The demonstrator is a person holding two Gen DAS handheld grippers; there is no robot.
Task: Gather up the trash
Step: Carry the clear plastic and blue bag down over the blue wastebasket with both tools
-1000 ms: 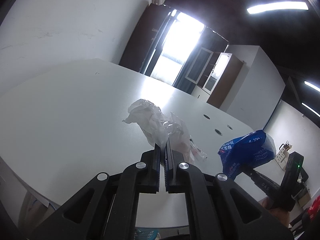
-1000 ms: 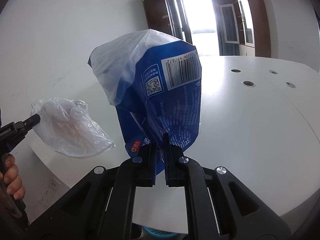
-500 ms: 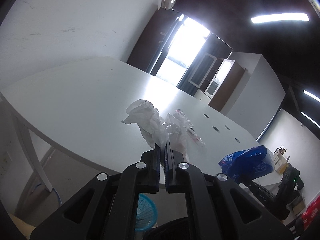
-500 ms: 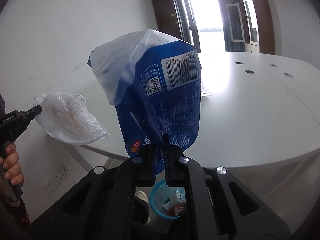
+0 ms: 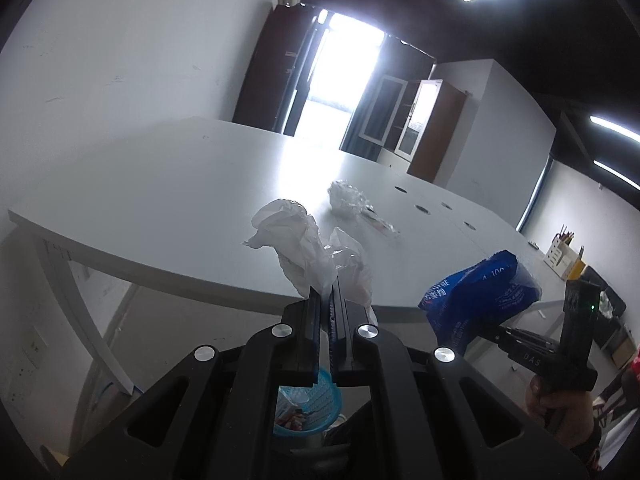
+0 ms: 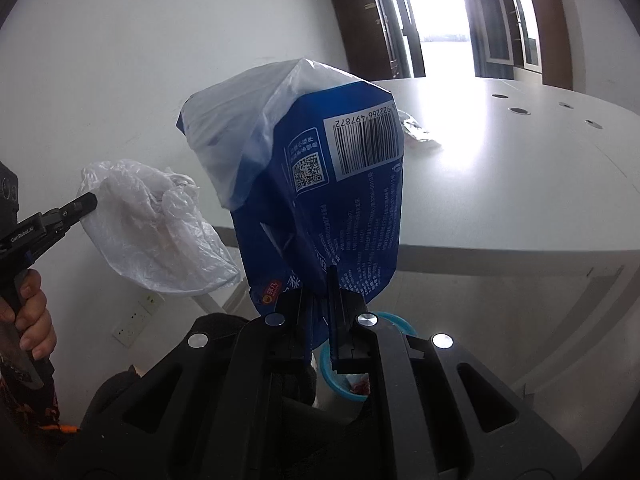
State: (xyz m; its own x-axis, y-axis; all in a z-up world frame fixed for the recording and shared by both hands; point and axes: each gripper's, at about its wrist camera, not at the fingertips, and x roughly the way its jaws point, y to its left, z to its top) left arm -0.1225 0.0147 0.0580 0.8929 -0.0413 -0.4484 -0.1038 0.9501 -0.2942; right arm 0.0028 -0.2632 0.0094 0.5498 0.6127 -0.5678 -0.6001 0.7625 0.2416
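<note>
My left gripper (image 5: pixel 329 298) is shut on a crumpled clear plastic bag (image 5: pixel 304 248), held in the air off the table's near edge; the bag also shows in the right wrist view (image 6: pixel 152 224). My right gripper (image 6: pixel 322 284) is shut on a blue and white plastic package (image 6: pixel 320 184) with a barcode, held upright; it shows in the left wrist view (image 5: pixel 480 296) too. A blue trash basket (image 5: pixel 308 404) with wrappers inside stands on the floor below both grippers, partly hidden by the fingers, and also shows in the right wrist view (image 6: pixel 340 376).
The white table (image 5: pixel 160 200) still carries a crumpled clear wrapper (image 5: pixel 346 198) and a small flat packet (image 5: pixel 382 224). Cable holes (image 5: pixel 422 210) dot its far side. A table leg (image 5: pixel 76 300) stands at left. A wall socket (image 6: pixel 136 316) is low on the wall.
Both grippers have pulled back from over the table and past its edge, carrying their trash. The basket on the floor has come into view below them.
</note>
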